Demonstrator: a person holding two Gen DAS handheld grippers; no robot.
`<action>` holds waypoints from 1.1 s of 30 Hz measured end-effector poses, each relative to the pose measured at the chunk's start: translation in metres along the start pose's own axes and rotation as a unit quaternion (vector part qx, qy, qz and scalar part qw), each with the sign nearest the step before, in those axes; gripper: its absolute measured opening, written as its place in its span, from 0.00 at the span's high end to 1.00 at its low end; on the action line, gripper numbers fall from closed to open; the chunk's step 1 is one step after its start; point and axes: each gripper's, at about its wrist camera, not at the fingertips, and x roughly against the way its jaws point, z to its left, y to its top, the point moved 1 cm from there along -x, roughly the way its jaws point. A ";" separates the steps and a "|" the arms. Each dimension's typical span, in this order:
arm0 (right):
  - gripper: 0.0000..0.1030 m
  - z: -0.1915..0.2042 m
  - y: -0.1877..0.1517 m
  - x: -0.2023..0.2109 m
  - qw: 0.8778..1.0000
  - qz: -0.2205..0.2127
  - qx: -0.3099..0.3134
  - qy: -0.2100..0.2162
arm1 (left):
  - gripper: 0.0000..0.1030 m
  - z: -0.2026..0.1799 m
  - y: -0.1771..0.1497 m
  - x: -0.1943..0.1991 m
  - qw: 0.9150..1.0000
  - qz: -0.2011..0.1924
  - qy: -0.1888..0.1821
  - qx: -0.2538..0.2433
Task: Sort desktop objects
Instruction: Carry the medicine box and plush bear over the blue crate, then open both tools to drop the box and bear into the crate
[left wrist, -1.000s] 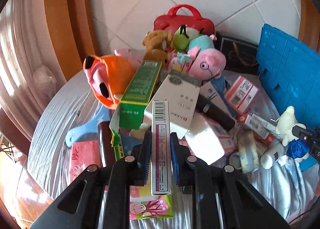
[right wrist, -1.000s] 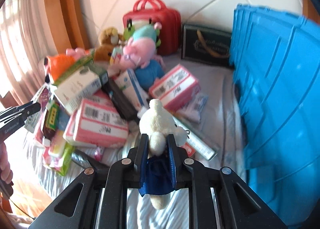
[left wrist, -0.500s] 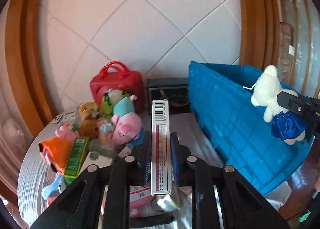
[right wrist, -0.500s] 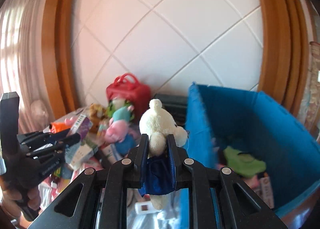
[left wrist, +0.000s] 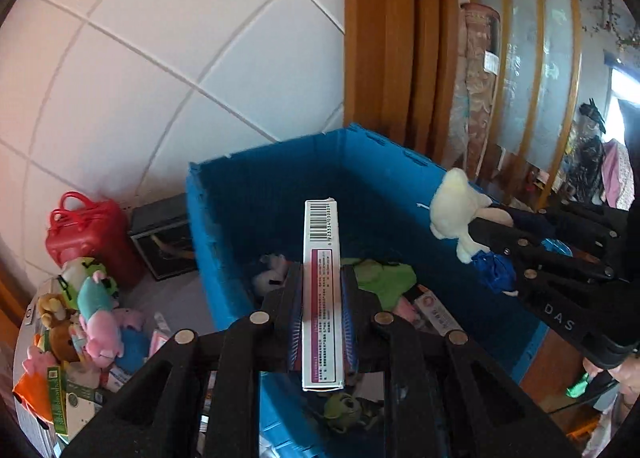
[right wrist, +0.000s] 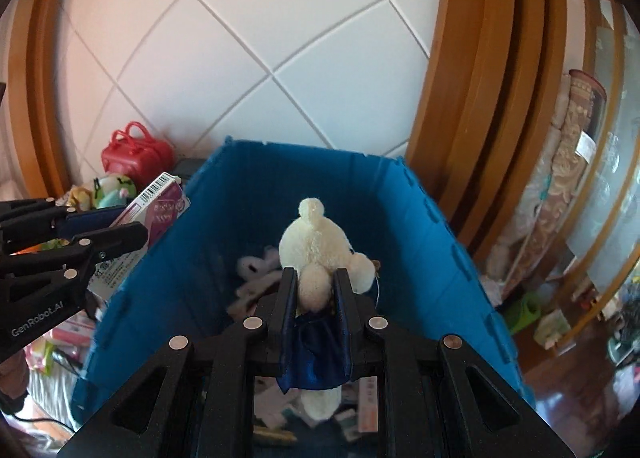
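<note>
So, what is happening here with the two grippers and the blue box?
A person is sorting things off a cluttered table into a blue crate. The left gripper is shut on a long white carton, and the right gripper is shut on a white plush toy in a blue skirt. Both are held over the open crate, which already contains a few toys and boxes. Nothing has been released yet. More plush toys and a red bag wait on the table.

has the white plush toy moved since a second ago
Yes. The white plush toy, clamped in the right hand-held gripper, went from above the cluttered table to over the open blue bin.
</note>
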 end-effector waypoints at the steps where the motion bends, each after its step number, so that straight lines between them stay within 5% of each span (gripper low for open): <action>1: 0.83 -0.011 -0.001 -0.009 1.000 0.015 0.005 -0.002 | 0.83 -0.009 0.004 -0.013 1.000 0.024 -0.009 -0.004; 8: 0.83 -0.062 -0.030 -0.083 0.986 0.162 0.032 0.014 | 0.83 -0.040 0.002 -0.103 0.980 0.193 -0.049 -0.003; 13: 0.83 -0.074 -0.041 -0.131 0.965 0.254 0.031 0.063 | 0.83 -0.056 -0.005 -0.147 0.961 0.271 -0.048 -0.004; 23: 0.82 -0.077 -0.062 -0.164 0.940 0.327 0.067 0.075 | 0.83 -0.074 -0.027 -0.171 0.945 0.324 -0.035 -0.035; 30: 0.82 -0.076 -0.066 -0.167 0.937 0.329 0.082 0.080 | 0.82 -0.071 -0.032 -0.181 0.941 0.335 -0.004 -0.034; 33: 0.82 -0.076 -0.065 -0.167 0.938 0.327 0.085 0.080 | 0.58 -0.068 -0.031 -0.180 0.943 0.331 0.005 -0.031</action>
